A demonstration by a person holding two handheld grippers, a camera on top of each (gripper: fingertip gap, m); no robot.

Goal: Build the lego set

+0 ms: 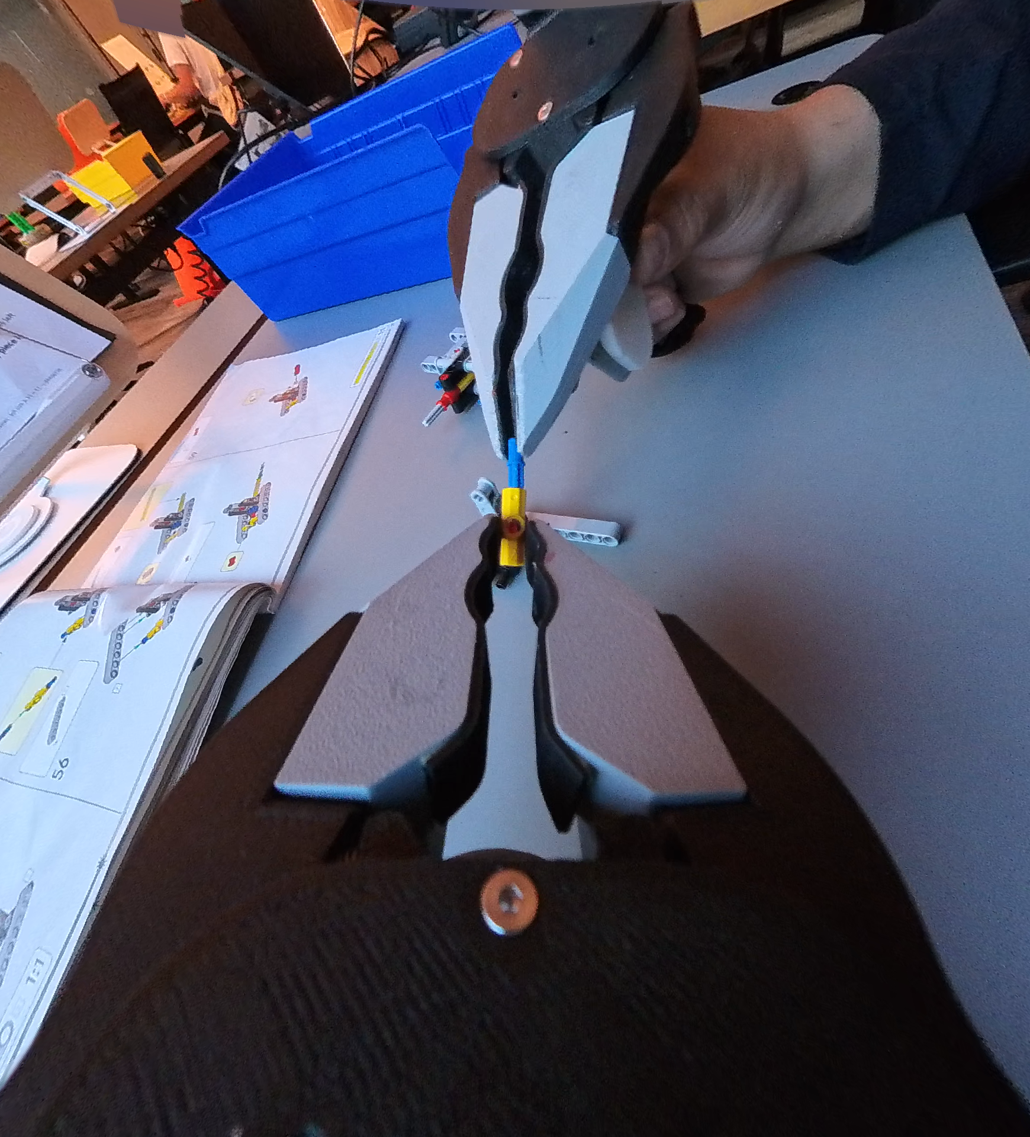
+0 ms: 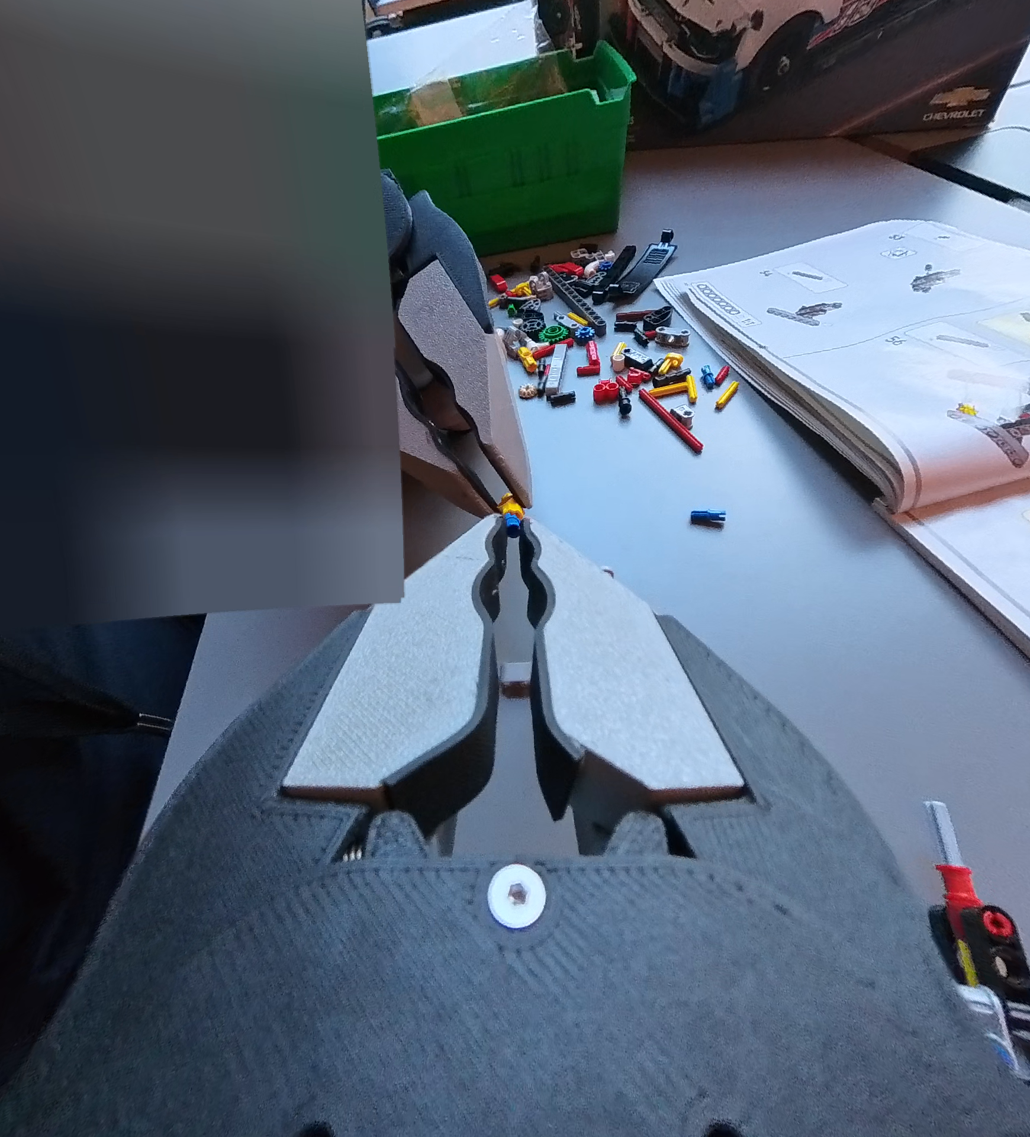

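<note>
Left claw [image 1: 511, 530] pinched a small, rigid, light yellow connector [image 1: 511, 523]; right claw [image 1: 507, 448], above it, gripped its slender blue pin [image 1: 515, 470] endwise.

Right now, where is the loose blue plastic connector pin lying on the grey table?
In the right wrist view, the loose blue plastic connector pin lies alone on the grey table, right of the right gripper, between the scattered parts pile and the open instruction booklet.

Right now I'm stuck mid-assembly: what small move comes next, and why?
Probably push the right claw gently toward the left claw: its blue pin already lines up with the yellow connector the left one grips.
</note>
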